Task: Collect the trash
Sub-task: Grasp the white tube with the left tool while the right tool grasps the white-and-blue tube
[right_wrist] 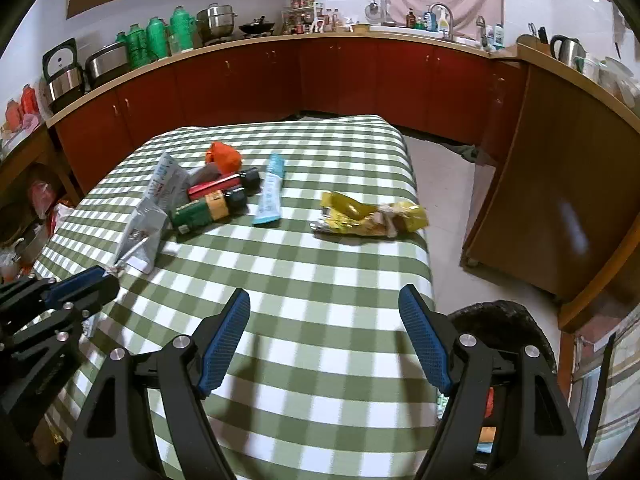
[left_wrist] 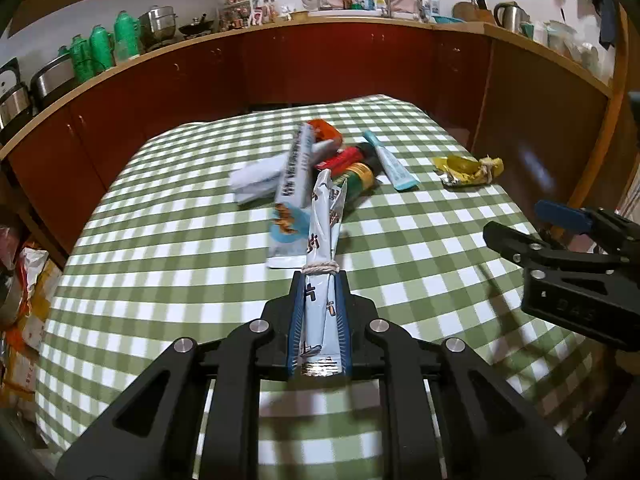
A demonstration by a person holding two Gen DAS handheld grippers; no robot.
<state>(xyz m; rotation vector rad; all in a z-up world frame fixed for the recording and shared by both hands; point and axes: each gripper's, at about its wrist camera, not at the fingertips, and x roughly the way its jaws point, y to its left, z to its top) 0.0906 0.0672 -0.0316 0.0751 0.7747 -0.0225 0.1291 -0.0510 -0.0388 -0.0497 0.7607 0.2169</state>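
Observation:
My left gripper [left_wrist: 320,280] is shut on a silvery-white wrapper [left_wrist: 322,224] tied with string, held a little above the green checked table [left_wrist: 180,240]. Behind it lies a pile: a long white-blue packet [left_wrist: 294,176], a green bottle [left_wrist: 358,176], a red bottle [left_wrist: 340,158], an orange wrapper [left_wrist: 326,130] and a teal tube [left_wrist: 390,162]. A crumpled yellow wrapper [right_wrist: 368,214] lies apart on the right. My right gripper [right_wrist: 324,292] hangs open and holds nothing, over the table's near right part. The right wrist view shows the left gripper [right_wrist: 100,282] with the held wrapper [right_wrist: 140,236].
A dark round bin [right_wrist: 500,324] stands on the floor by the table's right edge, under my right finger. Red kitchen cabinets [right_wrist: 340,76] curve around the back and a wooden cabinet [right_wrist: 552,200] stands at the right. Bags and boxes [left_wrist: 28,300] crowd the floor at the left.

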